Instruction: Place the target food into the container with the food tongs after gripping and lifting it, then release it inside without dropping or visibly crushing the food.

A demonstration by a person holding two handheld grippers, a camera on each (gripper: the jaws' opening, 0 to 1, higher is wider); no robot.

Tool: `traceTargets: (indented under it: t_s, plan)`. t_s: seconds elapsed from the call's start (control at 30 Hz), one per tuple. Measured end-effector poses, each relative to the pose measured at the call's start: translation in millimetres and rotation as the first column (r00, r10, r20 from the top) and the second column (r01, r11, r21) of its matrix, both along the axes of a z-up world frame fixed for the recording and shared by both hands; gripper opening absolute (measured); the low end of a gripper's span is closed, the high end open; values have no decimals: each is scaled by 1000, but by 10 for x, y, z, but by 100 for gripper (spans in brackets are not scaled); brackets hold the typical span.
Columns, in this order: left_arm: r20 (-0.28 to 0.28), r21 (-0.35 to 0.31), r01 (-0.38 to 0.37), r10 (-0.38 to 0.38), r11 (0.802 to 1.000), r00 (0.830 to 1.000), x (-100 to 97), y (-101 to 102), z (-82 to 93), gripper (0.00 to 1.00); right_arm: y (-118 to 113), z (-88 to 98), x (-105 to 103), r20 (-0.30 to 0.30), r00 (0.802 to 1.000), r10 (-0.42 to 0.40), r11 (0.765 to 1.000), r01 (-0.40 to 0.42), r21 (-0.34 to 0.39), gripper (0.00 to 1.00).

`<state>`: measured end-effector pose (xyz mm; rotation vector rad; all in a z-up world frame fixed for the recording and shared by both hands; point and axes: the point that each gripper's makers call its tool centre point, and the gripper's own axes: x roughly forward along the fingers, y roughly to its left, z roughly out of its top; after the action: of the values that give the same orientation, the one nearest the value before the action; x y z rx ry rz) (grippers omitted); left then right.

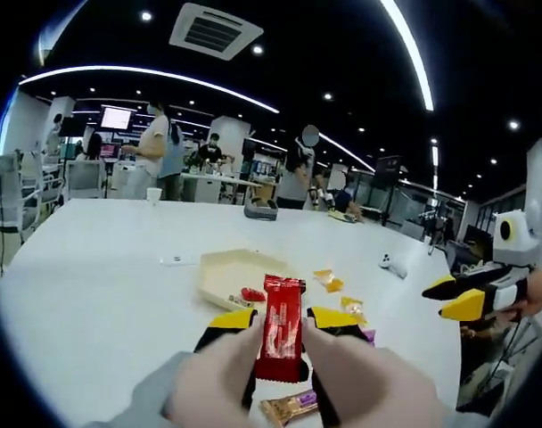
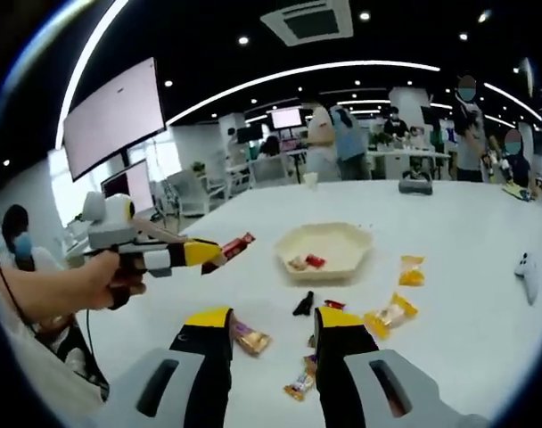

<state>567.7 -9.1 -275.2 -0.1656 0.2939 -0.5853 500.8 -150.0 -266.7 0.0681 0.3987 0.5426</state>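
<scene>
The left gripper (image 1: pixel 278 323) is closed on a red snack bar (image 1: pixel 280 328), which stands upright between its yellow-tipped jaws, lifted clear of the white tabletop (image 1: pixel 102 285); in the right gripper view the same gripper (image 2: pixel 209 254) comes in from the left, held in a person's hand (image 2: pixel 106 281), with the red bar (image 2: pixel 235 246) sticking out past its tips. Beyond the bar sits a pale, shallow container (image 1: pixel 240 275) in the middle of the tabletop, with a small red piece (image 1: pixel 252 294) lying inside near its closer rim; in the right gripper view the container (image 2: pixel 329 250) holds that red piece (image 2: pixel 316 261) beside a lighter morsel (image 2: pixel 297 263). The right gripper (image 2: pixel 271 325) hangs with its jaws apart and nothing between them; in the left gripper view it (image 1: pixel 458 299) enters from the right, jaws likewise spread. Wrapped snacks lie scattered on the tabletop between this gripper and the container: a brown-wrapped one (image 2: pixel 250 339), a yellow packet (image 2: pixel 391 312), another yellow packet (image 2: pixel 412 269) farther out, and a small black item (image 2: pixel 304 303). A white object (image 2: pixel 526 267) lies toward the far right side of the tabletop.
</scene>
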Motion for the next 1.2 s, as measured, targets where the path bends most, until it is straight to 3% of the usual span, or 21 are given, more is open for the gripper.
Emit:
traceTargets:
  t_s: [0.6, 0.8, 1.2]
  plan:
    - [-7, 18, -6, 6, 1000, 1000, 30, 115, -28, 20, 213, -171, -110, -34, 999, 35, 999, -35, -3, 36]
    - [-2, 38, 19, -19, 999, 1000, 36, 70, -18, 20, 231, -152, -122, -23, 999, 23, 1000, -22, 11, 36]
    - [-17, 33, 35, -34, 999, 999, 252, -61, 11, 20, 102, -233, -192, -45, 999, -10, 1000, 11, 17, 35]
